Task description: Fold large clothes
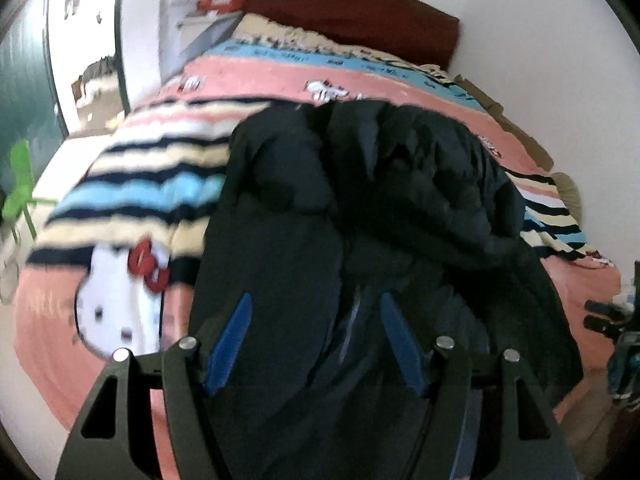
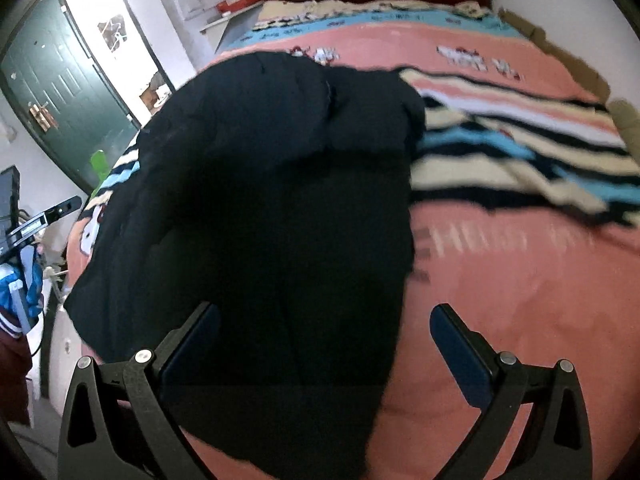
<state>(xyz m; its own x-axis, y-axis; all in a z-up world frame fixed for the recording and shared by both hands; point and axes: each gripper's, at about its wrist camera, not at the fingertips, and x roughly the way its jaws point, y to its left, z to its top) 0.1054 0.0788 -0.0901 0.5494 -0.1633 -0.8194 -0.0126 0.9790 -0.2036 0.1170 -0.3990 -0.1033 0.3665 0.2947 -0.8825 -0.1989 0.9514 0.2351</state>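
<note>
The left gripper (image 1: 316, 320) stands with its blue-padded fingers (image 1: 232, 340) spread apart and nothing pinched between them; the right gripper (image 2: 325, 332) is likewise spread wide, its pads clear of any cloth. Below and ahead of both lies the black jacket (image 1: 360, 208), a bulky dark garment heaped in rumpled folds on the bed; in the left wrist view it runs from under the fingers up to a bunched mass further ahead, and in the right wrist view it fills the space under the left-hand finger while the right-hand finger hangs over bare pink cover.

Both views are smeared, so fine detail of hems and sleeves cannot be told.

The step in hand looks like choosing where to take hold. To do it well, each gripper should come down on a single outer edge, not the thick middle, with the two grips well apart so the jacket can be drawn flat before any fold.

Around the jacket spreads the pink cartoon-cat bedcover (image 2: 520, 280) with its striped band (image 2: 520, 148); beyond it, the dark red headboard (image 1: 356, 12), and off to the left a green door (image 2: 60, 92).
</note>
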